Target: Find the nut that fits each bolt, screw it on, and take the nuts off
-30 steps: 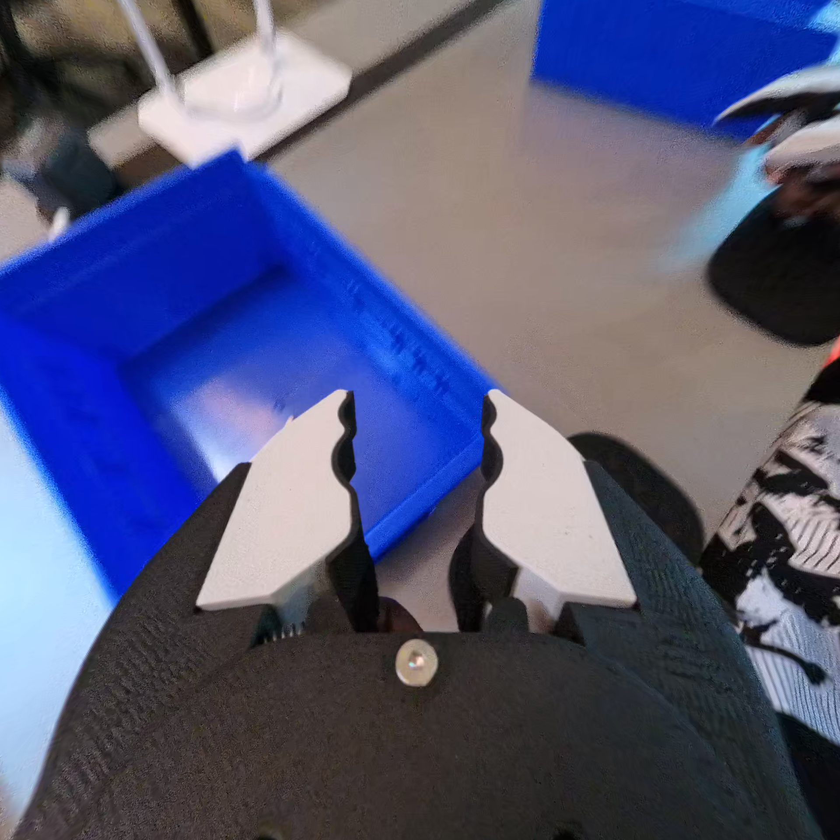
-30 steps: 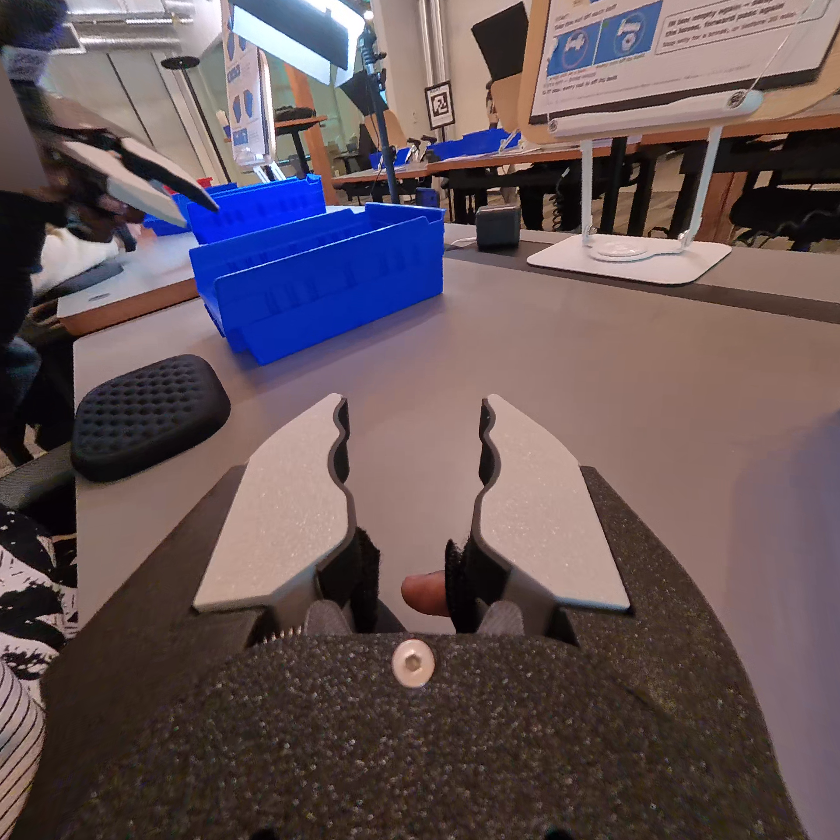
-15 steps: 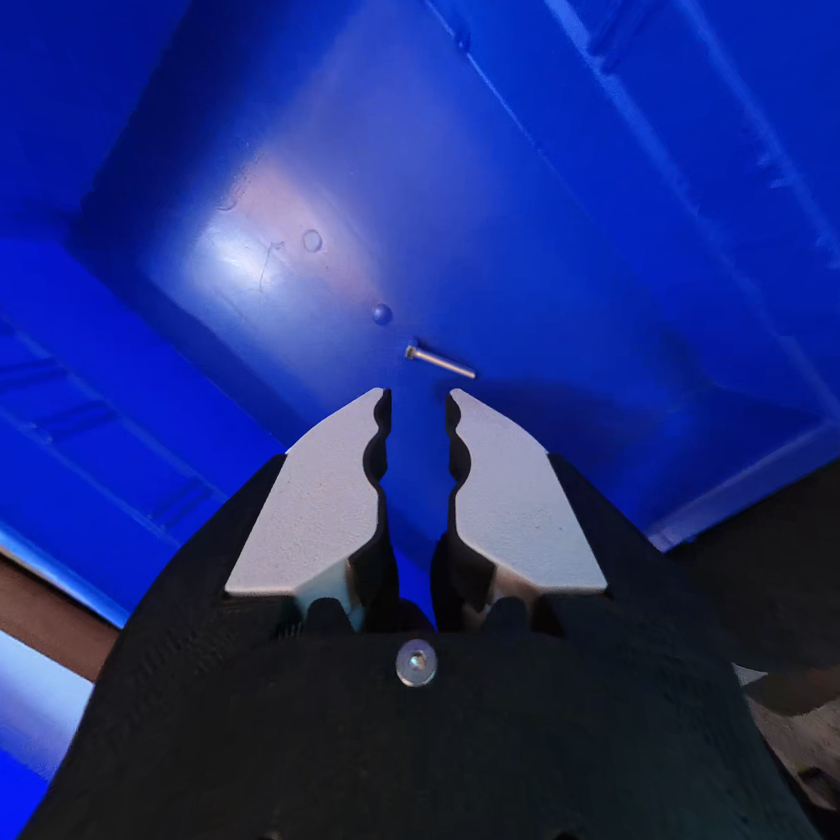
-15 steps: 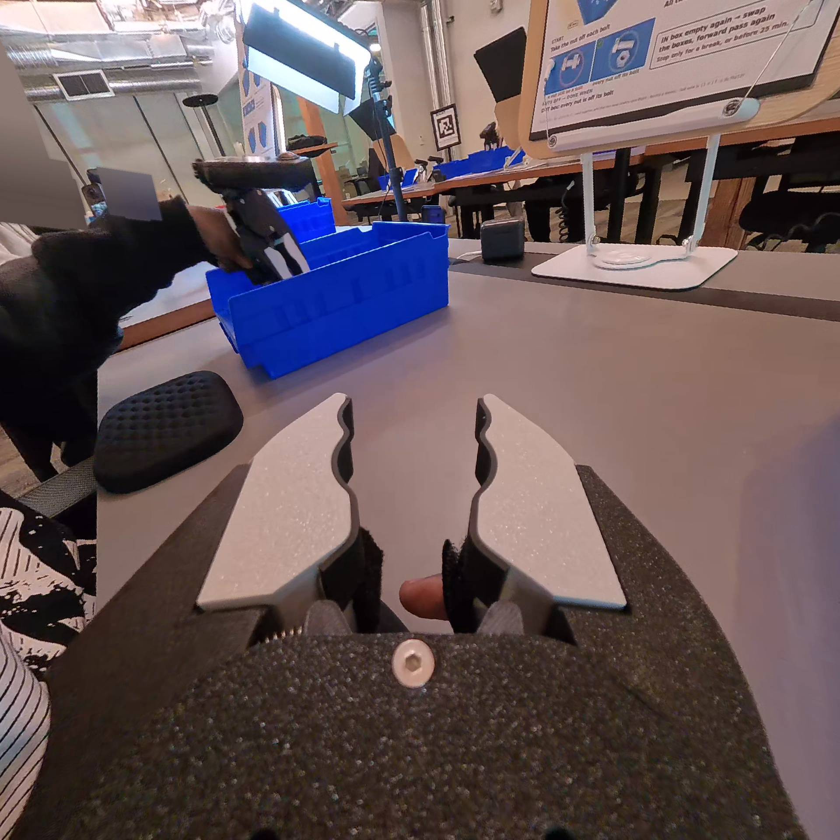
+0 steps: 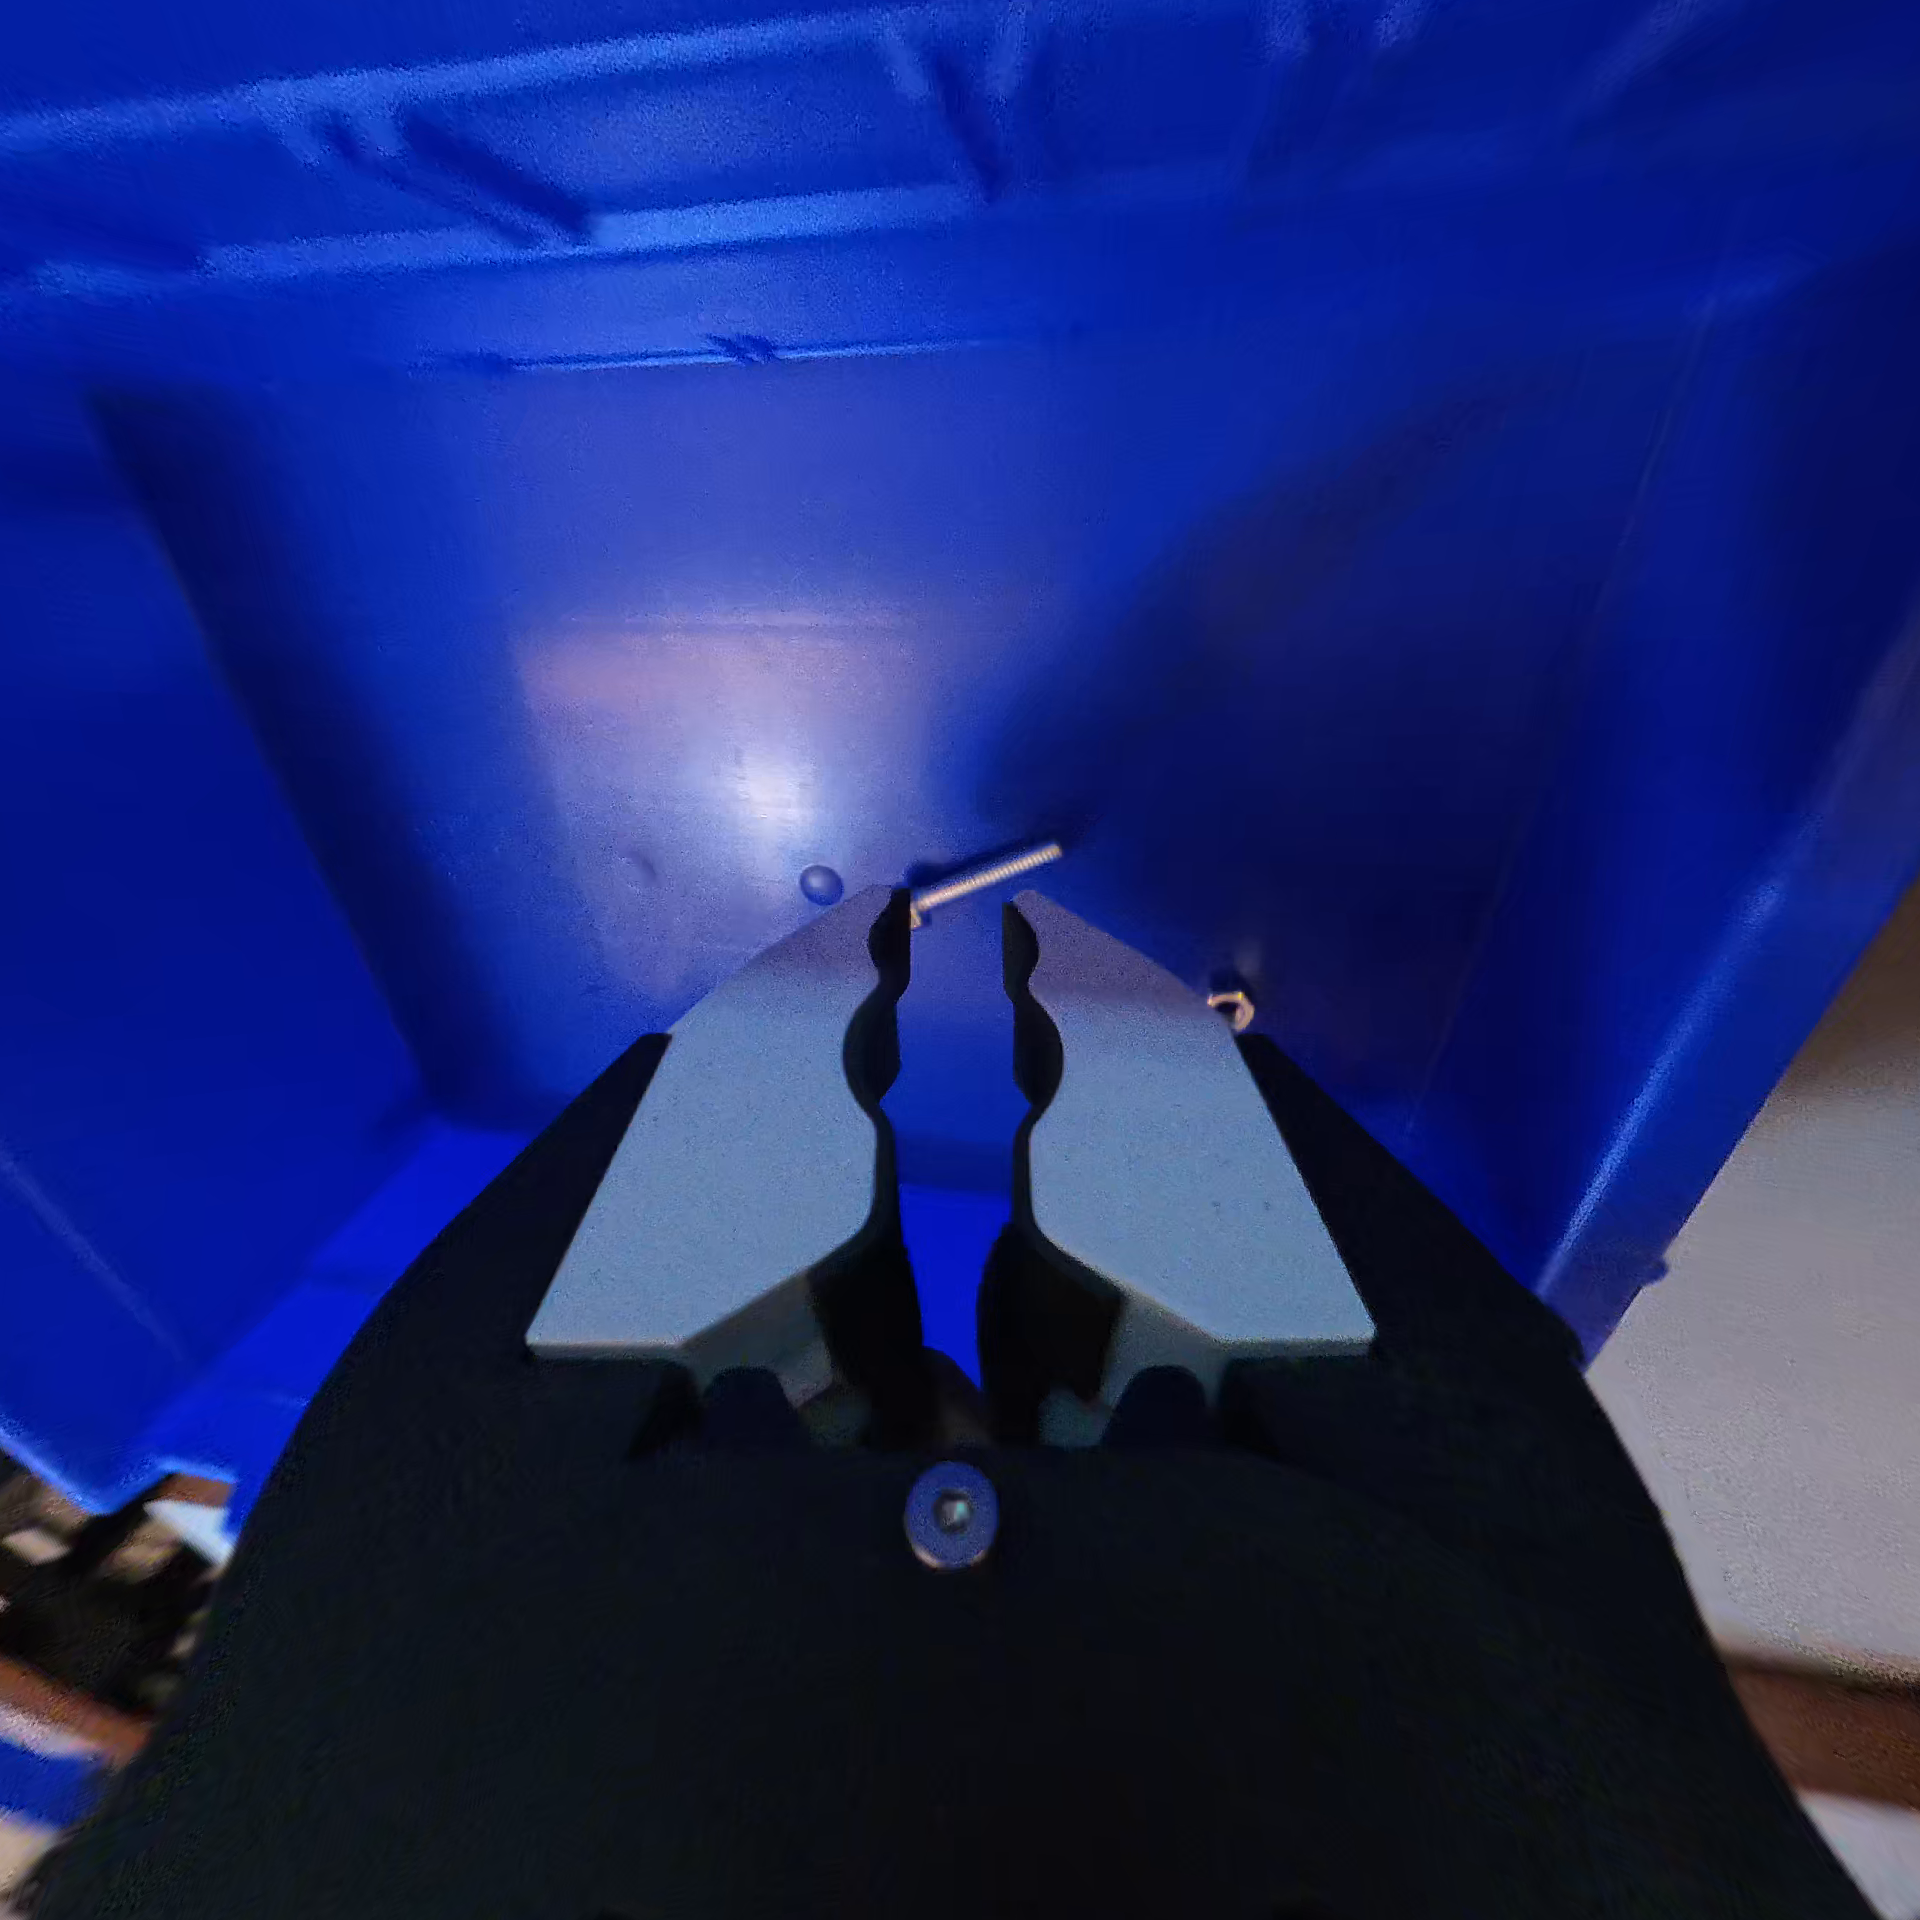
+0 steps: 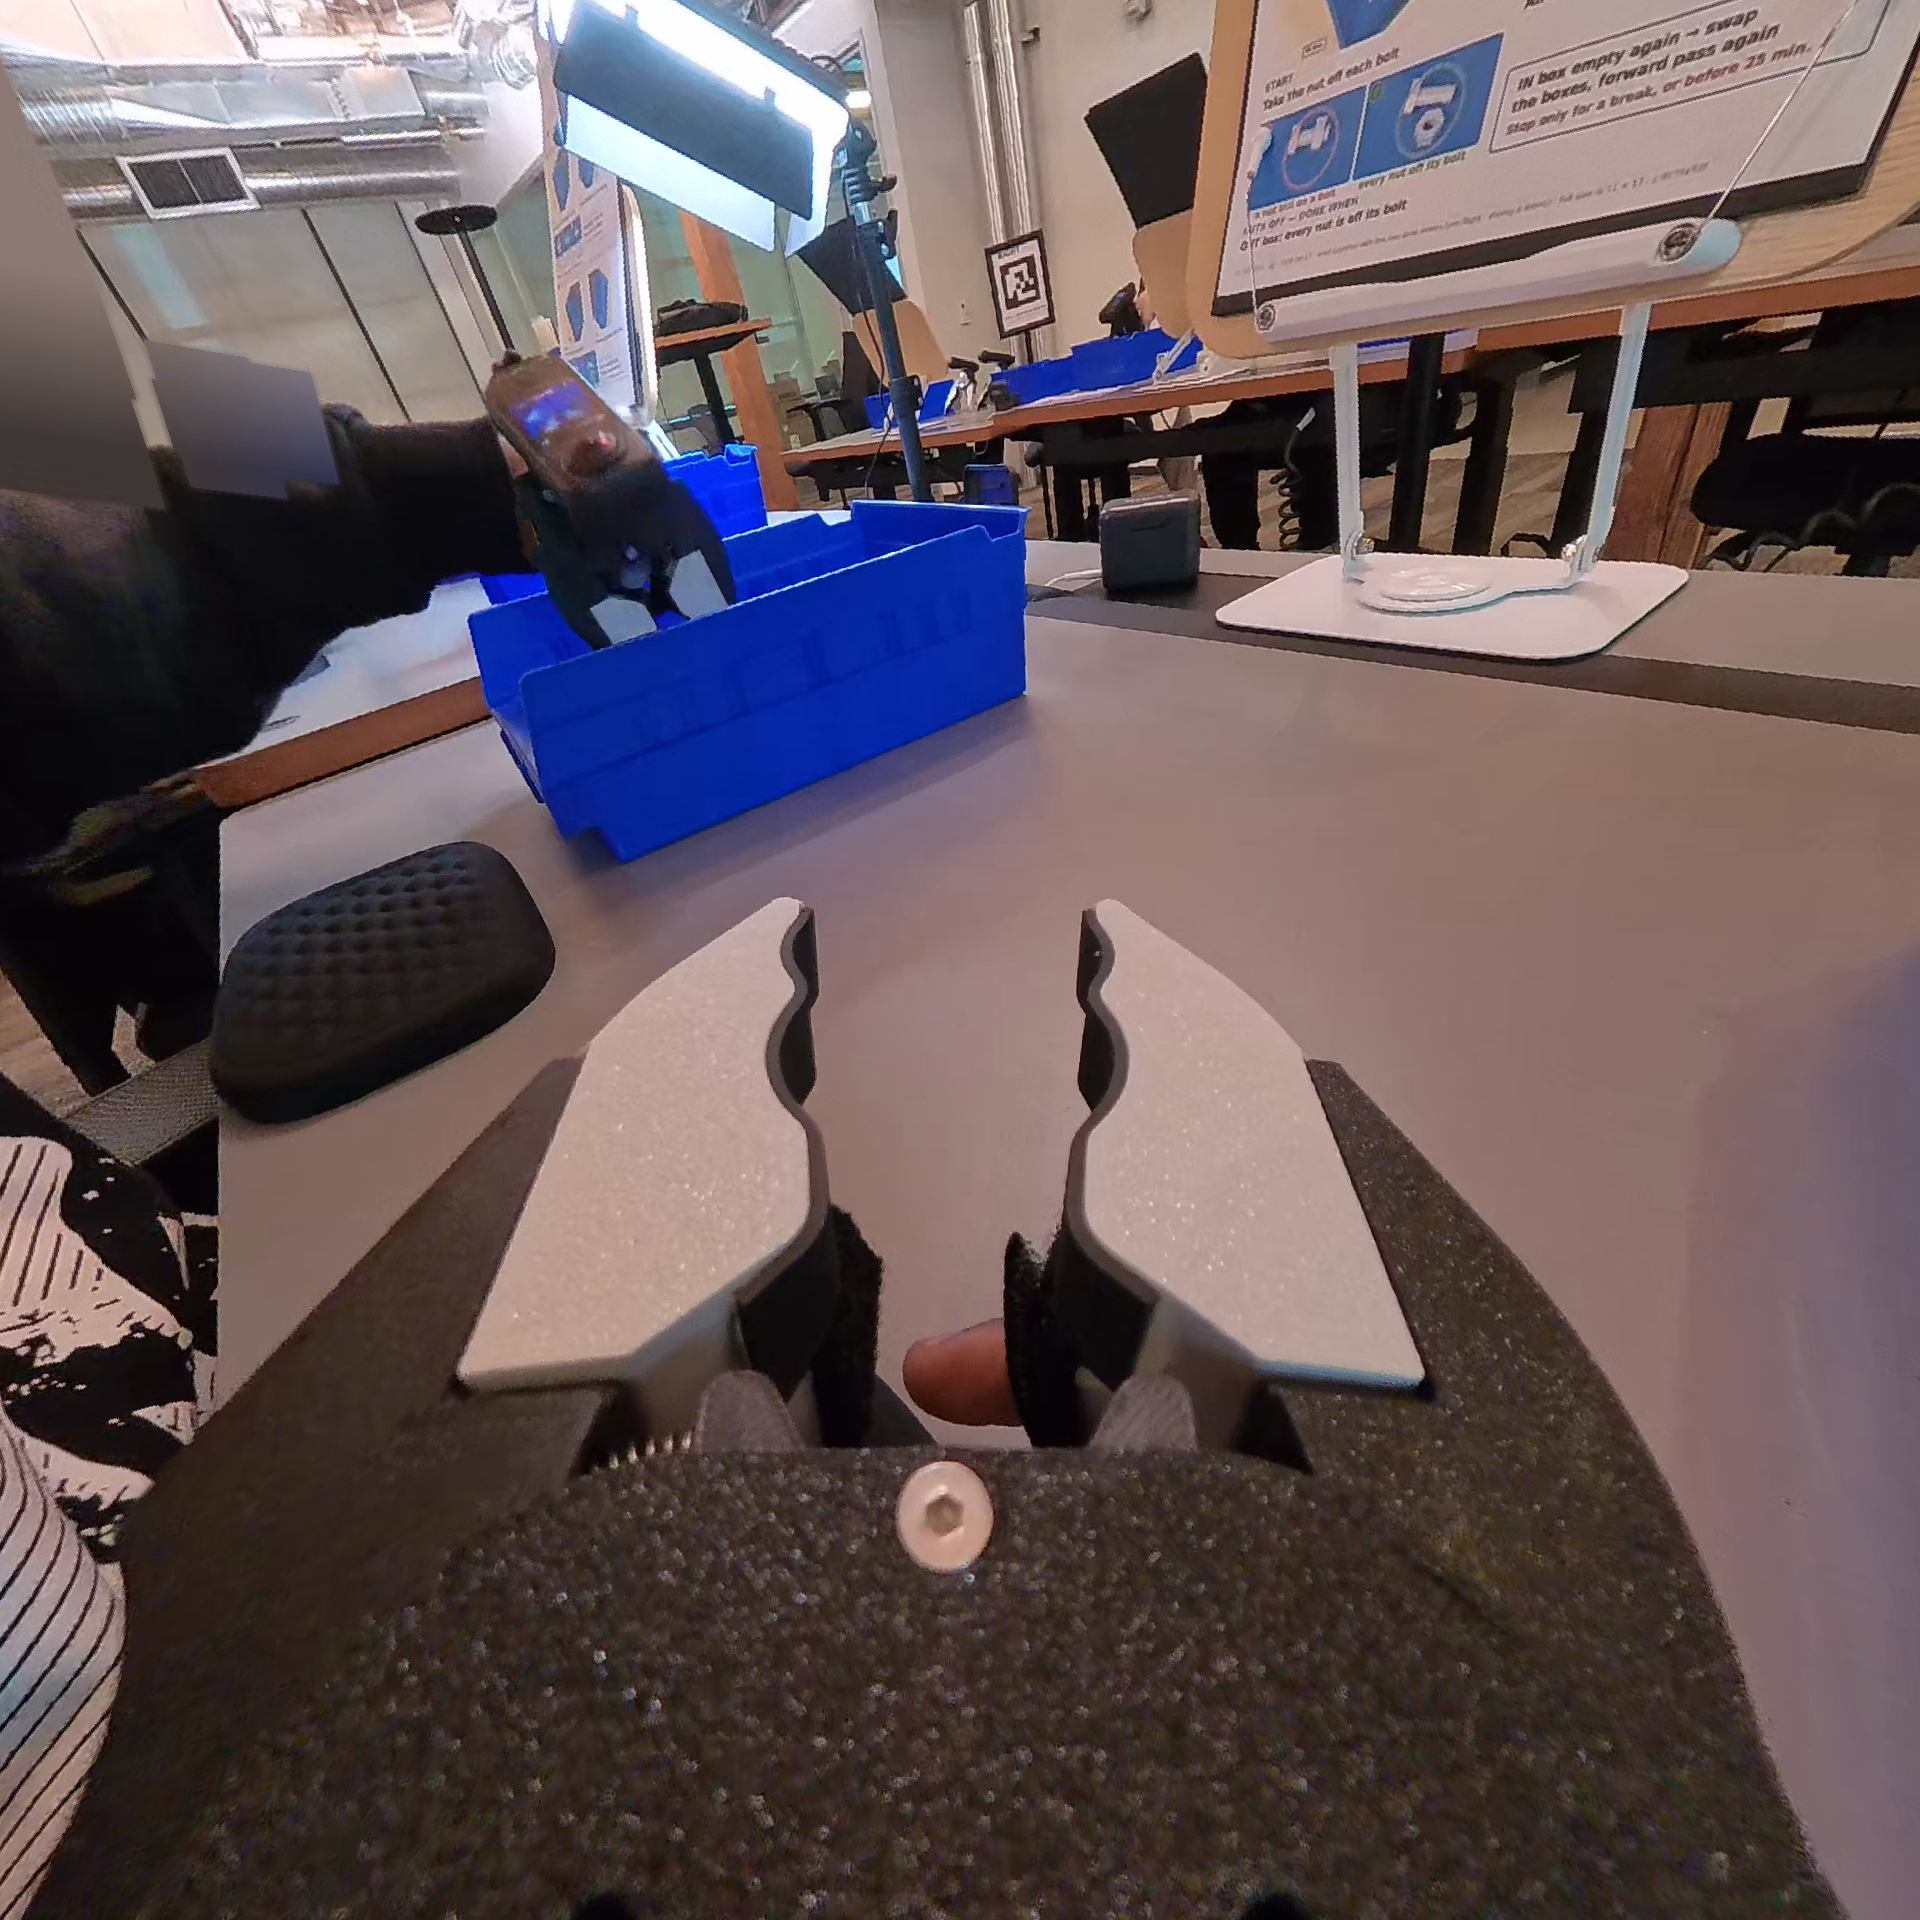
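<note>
- Left wrist view: the left tongs, two pale grey notched fingers on a black body, reach down into a deep blue plastic bin. The jaws stand narrowly apart and hold nothing. A thin silver threaded bolt lies flat on the bin floor just beyond the fingertips, its head end near the left tip. A small metal nut peeks out beside the right finger, partly hidden.
- Judging by its look, the bolt is light, stiff and slick, and likely to roll; pinching it across the shank near the head seems safest.
- Right wrist view: the right tongs hover over the bare grey desk, jaws wide and empty. Farther off, the left tongs dip into the blue plastic bin. A black dimpled pad lies at the desk's left edge. A printed instruction sign on a white stand is behind; it bears writing, not repeated here.
</note>
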Available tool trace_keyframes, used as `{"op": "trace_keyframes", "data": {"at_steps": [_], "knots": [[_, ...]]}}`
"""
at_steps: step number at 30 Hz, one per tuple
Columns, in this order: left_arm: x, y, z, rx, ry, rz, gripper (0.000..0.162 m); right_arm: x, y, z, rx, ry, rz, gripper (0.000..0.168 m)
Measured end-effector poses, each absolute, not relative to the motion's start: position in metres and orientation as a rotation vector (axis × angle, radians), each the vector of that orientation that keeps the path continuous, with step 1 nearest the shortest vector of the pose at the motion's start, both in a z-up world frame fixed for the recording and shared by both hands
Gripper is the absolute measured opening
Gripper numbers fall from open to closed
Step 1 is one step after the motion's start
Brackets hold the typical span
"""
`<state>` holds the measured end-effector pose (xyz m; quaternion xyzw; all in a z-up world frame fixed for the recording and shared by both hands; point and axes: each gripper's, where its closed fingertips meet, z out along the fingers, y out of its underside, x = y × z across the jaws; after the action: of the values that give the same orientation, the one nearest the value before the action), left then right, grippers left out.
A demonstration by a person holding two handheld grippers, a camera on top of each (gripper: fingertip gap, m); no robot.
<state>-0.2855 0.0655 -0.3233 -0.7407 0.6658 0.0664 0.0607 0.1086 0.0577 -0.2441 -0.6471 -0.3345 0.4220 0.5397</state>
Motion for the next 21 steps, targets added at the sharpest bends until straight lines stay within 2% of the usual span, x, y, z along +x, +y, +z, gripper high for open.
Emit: {"op": "trace_keyframes", "data": {"at_steps": [5, 11, 21], "knots": [[-0.289, 0.063, -0.336, -2.112, 2.329, 0.293, 0.025, 0.109, 0.058, -0.244, -1.538, -0.796, 1.001, 0.048], [-0.294, 0.057, -0.344, -2.112, 2.46, 0.276, 0.024, 0.109, 0.058, -0.244, -1.537, -0.791, 1.006, 0.047], [-0.292, 0.056, -0.344, -2.174, 2.422, 0.226, 0.009, 0.11, 0.058, -0.244, -1.538, -0.785, 1.008, 0.046]]}}
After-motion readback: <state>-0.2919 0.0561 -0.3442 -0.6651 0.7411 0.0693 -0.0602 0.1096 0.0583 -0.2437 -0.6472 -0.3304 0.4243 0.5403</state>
